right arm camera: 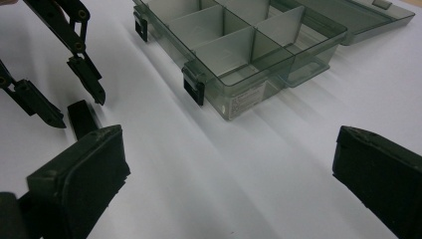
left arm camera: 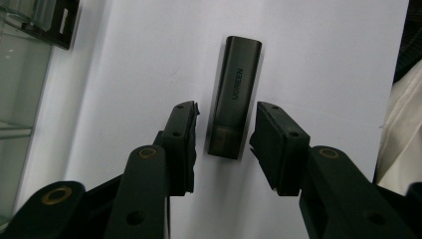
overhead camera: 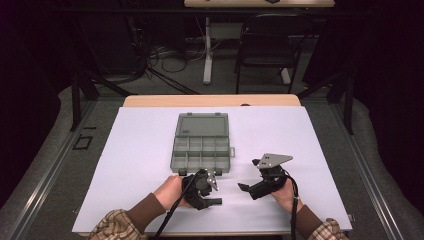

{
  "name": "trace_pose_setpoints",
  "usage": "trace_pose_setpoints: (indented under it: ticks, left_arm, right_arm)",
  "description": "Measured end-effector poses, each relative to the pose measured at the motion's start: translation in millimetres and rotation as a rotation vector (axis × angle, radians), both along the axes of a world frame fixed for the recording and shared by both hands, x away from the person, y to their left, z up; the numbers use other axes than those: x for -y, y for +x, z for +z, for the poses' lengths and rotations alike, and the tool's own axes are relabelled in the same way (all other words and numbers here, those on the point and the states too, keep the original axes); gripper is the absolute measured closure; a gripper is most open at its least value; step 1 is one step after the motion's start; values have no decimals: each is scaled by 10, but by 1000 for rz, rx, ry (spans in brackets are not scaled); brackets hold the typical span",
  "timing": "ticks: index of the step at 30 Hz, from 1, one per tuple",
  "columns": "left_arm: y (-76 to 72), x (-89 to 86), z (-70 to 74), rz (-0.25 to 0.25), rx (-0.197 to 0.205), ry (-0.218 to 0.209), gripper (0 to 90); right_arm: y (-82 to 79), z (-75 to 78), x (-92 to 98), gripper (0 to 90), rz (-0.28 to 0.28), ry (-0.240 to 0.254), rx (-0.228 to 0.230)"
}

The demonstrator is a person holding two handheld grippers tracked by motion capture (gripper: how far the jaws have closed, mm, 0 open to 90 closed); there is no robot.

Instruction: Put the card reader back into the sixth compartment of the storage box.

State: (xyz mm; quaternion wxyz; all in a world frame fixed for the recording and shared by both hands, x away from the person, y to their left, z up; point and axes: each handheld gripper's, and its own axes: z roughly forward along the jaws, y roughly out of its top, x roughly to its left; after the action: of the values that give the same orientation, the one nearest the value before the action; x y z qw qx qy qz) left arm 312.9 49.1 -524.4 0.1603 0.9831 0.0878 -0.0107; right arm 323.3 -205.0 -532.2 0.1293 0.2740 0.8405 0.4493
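Grasp barely begun: left gripper (left arm camera: 224, 142), jaws narrowed around but not touching the adapter (left arm camera: 234, 97) lying at the organizer's (overhead camera: 200, 147) 6 o'clock; right gripper (right arm camera: 229, 184) waits wide, empty.

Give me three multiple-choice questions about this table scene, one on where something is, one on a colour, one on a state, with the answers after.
1. Where does the dark adapter lie?
A. In a compartment of the organizer box
B. On the white sheet between the left tool's jaws
C. On the chair

2. What colour is the organizer box?
A. Bright red
B. Smoky translucent grey
C. Yellow

3. How is the box's lid?
A. Latched shut
B. Open, laid back flat
C. Removed and held by the right tool

Answers: 1 B, the left tool view shows it flat on the sheet with a jaw on each side, gaps visible. 2 B, its dividers show through the walls. 3 B, the lid lies behind the tray; the right tool holds nothing.
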Motion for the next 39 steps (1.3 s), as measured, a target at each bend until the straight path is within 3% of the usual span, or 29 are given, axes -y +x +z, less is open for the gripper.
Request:
trace_pose_setpoints:
  ticks: [5, 10, 22, 23, 24, 25, 26, 28, 33, 39]
  left_arm:
    - [17, 32, -27, -10, -9, 27, 650]
    - [14, 48, -23, -20, 6, 42, 700]
    - [5, 224, 6, -104, 26, 162, 729]
    - [11, 234, 10, -110, 0, 166, 729]
    - [6, 244, 10, -112, 7, 173, 730]
    - [-16, 252, -4, -100, 55, 174, 731]
    - [8, 258, 8, -116, 13, 179, 731]
    - [8, 268, 12, -119, 17, 188, 735]
    - [-12, 249, 14, -116, 25, 178, 738]
    - [-1, 185, 49, -90, 40, 129, 738]
  right_arm:
    - [9, -8, -1, 0, 1, -4, -6]
    - [12, -19, 1, 0, -2, -10, -9]
    - [19, -29, -1, 0, -2, -14, -13]
    - [20, -30, -2, 0, -2, -14, -14]
    - [21, -31, -3, 0, -2, -15, -14]
    - [21, -33, -5, 0, -2, -16, -16]
    - [21, -37, -7, 1, -2, -13, -16]
    - [22, -39, -7, 0, -1, -14, -17]
    - [23, -39, -4, 0, -3, -16, -15]
    - [28, -43, -5, 1, -6, -21, -18]
